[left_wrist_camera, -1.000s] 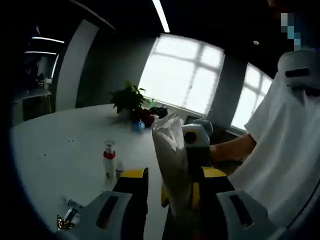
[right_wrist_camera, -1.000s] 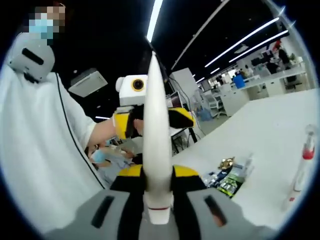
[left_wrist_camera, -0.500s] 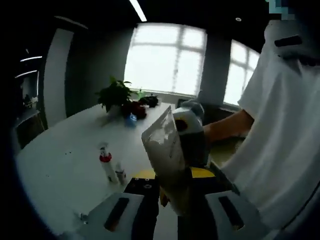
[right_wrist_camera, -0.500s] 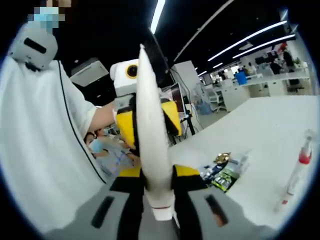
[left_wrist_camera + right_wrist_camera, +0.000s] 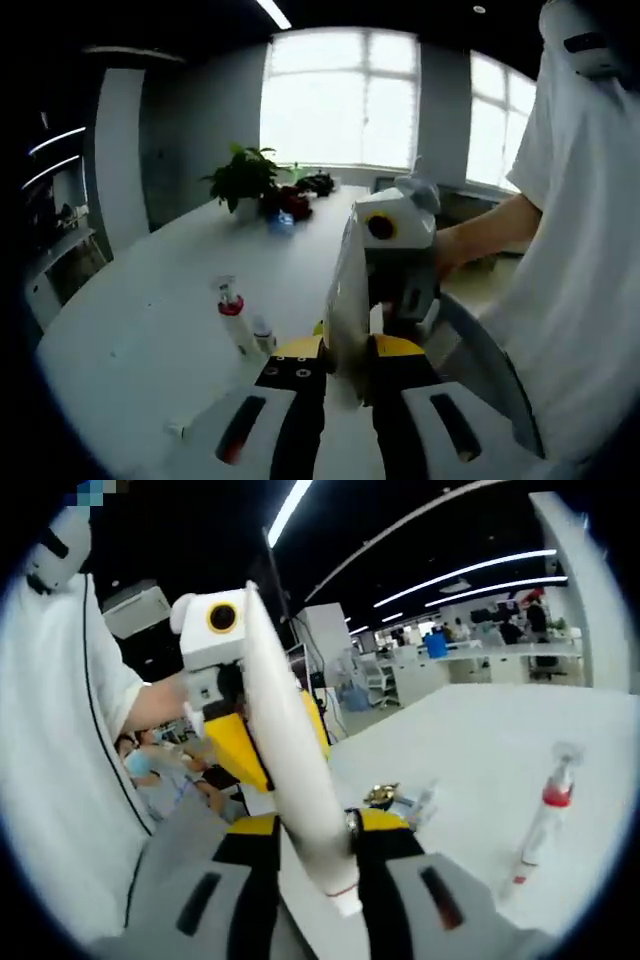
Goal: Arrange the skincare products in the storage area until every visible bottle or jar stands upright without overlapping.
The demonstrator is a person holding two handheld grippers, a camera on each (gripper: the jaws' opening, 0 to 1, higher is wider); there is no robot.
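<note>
Left gripper [image 5: 338,362]: jaws closed on white pouch [image 5: 346,300]. Right gripper [image 5: 318,832]: jaws clamp the same pouch. Grippers face each other, close together, raised above table.

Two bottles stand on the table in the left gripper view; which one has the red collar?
The taller pump bottle, farther from the tongs. The small bottle beside it is shorter and plain, with no red on it.
</note>
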